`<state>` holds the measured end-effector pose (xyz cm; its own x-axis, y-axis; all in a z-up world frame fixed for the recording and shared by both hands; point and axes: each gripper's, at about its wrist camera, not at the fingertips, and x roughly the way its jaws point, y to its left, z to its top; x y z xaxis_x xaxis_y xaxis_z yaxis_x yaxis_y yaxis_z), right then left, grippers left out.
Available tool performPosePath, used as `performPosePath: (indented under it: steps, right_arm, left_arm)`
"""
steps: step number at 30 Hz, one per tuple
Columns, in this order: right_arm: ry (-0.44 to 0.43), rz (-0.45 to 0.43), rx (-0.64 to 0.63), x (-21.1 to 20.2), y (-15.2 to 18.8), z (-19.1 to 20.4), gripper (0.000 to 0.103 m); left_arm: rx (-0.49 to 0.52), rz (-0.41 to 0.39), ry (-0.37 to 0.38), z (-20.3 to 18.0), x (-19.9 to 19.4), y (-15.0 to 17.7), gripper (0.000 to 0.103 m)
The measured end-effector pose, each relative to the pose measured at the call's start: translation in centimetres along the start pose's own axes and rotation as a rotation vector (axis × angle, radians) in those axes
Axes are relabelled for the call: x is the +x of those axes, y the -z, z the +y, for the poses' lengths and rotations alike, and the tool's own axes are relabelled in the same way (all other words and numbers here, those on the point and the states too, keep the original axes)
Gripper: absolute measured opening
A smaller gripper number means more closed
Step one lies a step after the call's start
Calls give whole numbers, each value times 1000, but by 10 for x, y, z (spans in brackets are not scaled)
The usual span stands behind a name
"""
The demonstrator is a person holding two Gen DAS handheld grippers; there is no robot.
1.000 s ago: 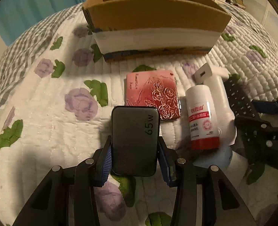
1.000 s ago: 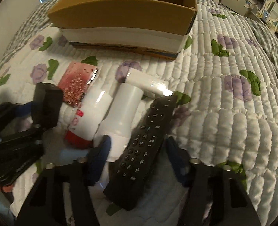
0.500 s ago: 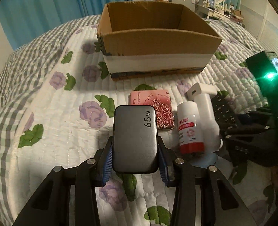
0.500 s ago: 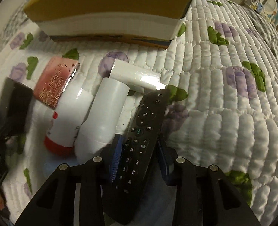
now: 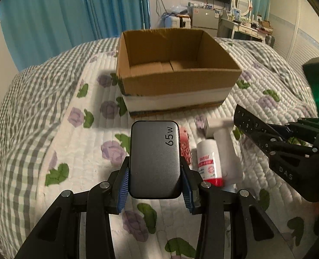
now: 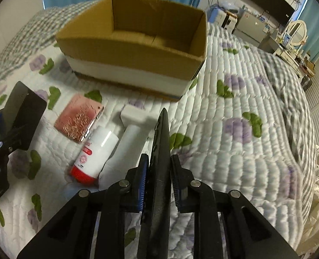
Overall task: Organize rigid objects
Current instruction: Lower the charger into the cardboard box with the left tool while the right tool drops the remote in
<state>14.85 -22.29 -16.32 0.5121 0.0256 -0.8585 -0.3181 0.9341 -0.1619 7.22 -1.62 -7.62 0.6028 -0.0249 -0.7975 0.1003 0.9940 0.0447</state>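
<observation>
My left gripper (image 5: 155, 185) is shut on a dark grey 65 W charger (image 5: 155, 157) and holds it above the quilt, in front of the open cardboard box (image 5: 176, 84). My right gripper (image 6: 158, 172) is shut on a black remote control (image 6: 159, 157), seen edge-on and lifted; it also shows in the left wrist view (image 5: 252, 127). On the quilt lie a pink rose-patterned case (image 6: 78, 118), a white bottle with a red cap (image 6: 94, 151) and a white T-shaped device (image 6: 133, 136). The box (image 6: 133, 51) looks empty inside.
The bed is covered by a white quilt with purple flowers (image 6: 235, 112) and a grey checked blanket (image 5: 30, 99) at the left. Blue curtains (image 5: 73, 10) hang behind. A dresser with a round mirror (image 5: 243, 0) and a wall TV stand at the far right.
Both grippers have risen from the quilt with their objects. The right gripper closed on the remote and turned it edge-on. The box interior has come into view.
</observation>
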Motion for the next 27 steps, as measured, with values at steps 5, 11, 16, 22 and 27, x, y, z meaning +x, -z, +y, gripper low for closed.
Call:
performPosePath:
  steps: [5,11,16,22,27]
  right_arm:
    - [-54,-101,29,-31,-6,-9,19]
    - [-74,-225,15,-67,-47,-14,19]
    - [-75,-284,0,-75,-92,-22,19]
    - [-64,-308,2,-49,-146,-34,19]
    - [-66,-295,24,-16,-169,-47,19]
  left_arm:
    - [14,-34,3,0,-8,-20,42]
    - [1,-77,38,10,-16,-66,42]
    - [-3,-130,29,20,-12,-120,42]
    - [-29,-121,4,28,39,-172,42]
    - [-42,-63,-18,25,97,-185,42]
